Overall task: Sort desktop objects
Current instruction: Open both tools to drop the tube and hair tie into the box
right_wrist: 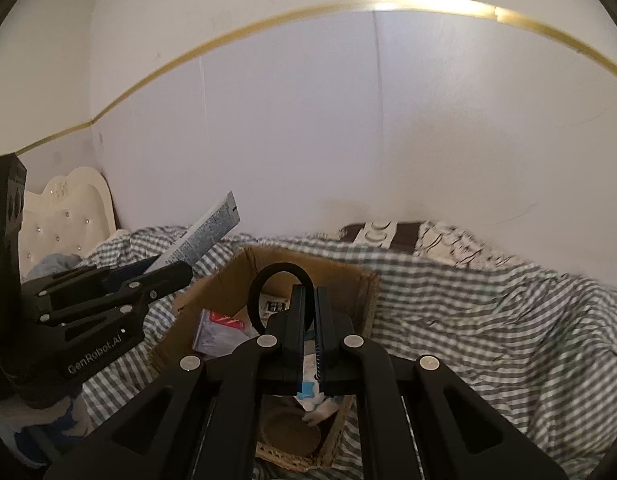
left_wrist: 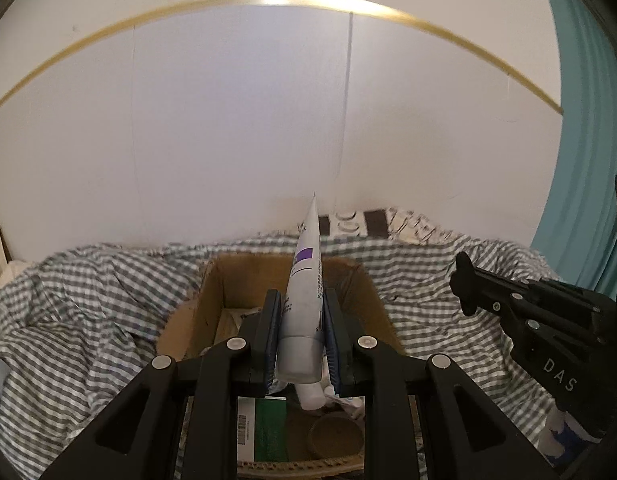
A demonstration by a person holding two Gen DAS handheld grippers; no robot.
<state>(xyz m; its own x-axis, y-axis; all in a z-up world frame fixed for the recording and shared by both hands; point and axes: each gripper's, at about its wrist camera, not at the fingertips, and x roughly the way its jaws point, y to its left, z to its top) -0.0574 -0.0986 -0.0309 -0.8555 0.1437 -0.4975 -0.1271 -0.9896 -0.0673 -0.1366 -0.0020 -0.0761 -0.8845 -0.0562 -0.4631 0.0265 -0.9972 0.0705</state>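
Above the cardboard box (left_wrist: 228, 292), a tube (left_wrist: 304, 296) is clamped cap-down by the left gripper (left_wrist: 302, 340). Further right, a black ring (right_wrist: 278, 280), possibly a hair band, is pinched by the right gripper (right_wrist: 308, 320). Several items are already boxed; both held ones remain unplaced.

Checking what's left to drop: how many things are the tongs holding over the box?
2. The left tongs clamp a tube, crimped end up. The right tongs pinch a black ring. Both hang above the box.

Checked cloth (left_wrist: 88, 300), white wall (left_wrist: 228, 120), teal curtain (left_wrist: 580, 160).
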